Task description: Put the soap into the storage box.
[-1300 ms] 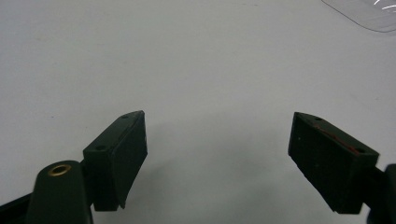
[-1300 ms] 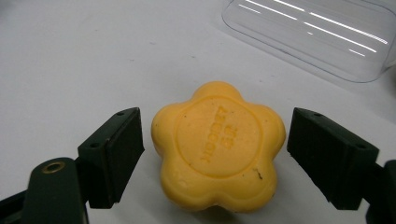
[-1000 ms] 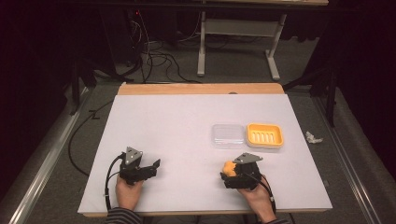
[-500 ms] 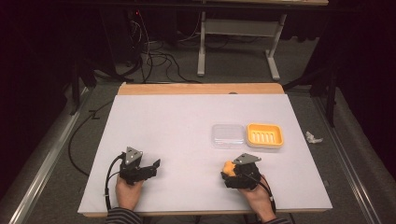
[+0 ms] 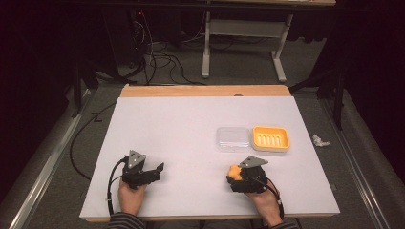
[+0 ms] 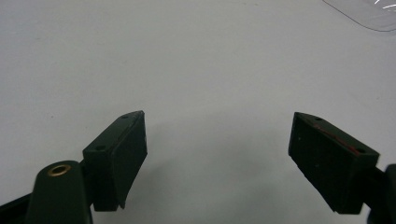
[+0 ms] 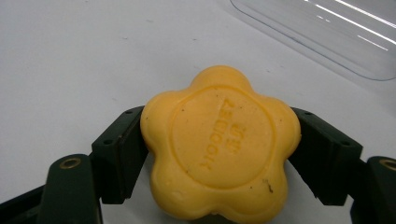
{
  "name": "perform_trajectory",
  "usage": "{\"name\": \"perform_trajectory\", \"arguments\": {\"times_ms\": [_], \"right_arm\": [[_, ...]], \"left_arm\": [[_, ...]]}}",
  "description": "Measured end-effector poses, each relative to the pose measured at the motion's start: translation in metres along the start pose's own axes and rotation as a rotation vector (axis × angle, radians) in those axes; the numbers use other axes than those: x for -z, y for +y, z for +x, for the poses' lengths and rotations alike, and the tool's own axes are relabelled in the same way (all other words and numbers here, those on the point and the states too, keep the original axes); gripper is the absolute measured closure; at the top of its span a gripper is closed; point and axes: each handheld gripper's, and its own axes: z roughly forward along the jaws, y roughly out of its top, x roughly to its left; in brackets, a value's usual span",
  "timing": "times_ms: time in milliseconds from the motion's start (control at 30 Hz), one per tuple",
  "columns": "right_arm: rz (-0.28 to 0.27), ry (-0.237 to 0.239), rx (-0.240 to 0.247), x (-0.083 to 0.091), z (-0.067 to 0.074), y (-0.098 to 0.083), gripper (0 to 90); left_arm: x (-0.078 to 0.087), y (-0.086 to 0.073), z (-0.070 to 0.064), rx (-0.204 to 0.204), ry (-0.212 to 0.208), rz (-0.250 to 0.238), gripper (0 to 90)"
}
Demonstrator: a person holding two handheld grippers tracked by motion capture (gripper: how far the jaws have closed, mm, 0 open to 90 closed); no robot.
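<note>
Soap (image 7: 219,149) shaped like a yellow flower sits between the two black jaws of the right hand-held gripper (image 7: 217,154). The jaws press on its two sides and hold it. Some letters are stamped into its flat top. From the high view, the soap (image 5: 234,171) is low over the white bench (image 5: 181,129), near the front edge on the right side, and a hand (image 5: 264,204) holds that hand-held gripper (image 5: 237,177) from behind.

The left hand-held gripper (image 5: 157,171) is near the front edge on the left side, held by the other hand (image 5: 130,198). In the left gripper view its jaws stand wide apart with bare bench between them (image 6: 217,149).

A clear lid (image 5: 232,139) lies flat on the bench, farther back from the soap. An orange soap dish (image 5: 271,138) with ridges inside sits just beside the lid, on its right. A small crumpled white scrap (image 5: 320,140) lies on the floor to the right of the bench.
</note>
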Motion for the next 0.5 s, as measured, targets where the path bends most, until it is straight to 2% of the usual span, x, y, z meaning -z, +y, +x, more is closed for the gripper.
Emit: {"name": "perform_trajectory", "arguments": {"times_ms": [200,500], "right_arm": [[-0.022,0.008,0.003,0.0048,-0.0035,0.0025,25.4],[-0.023,0.004,0.002,0.0118,-0.0098,0.0051,25.5]], "left_arm": [[0.0001,0.0000,0.0001,0.000,0.002,-0.001,19.9],[0.0001,0.0000,0.0002,0.000,0.001,0.000,19.8]]}}
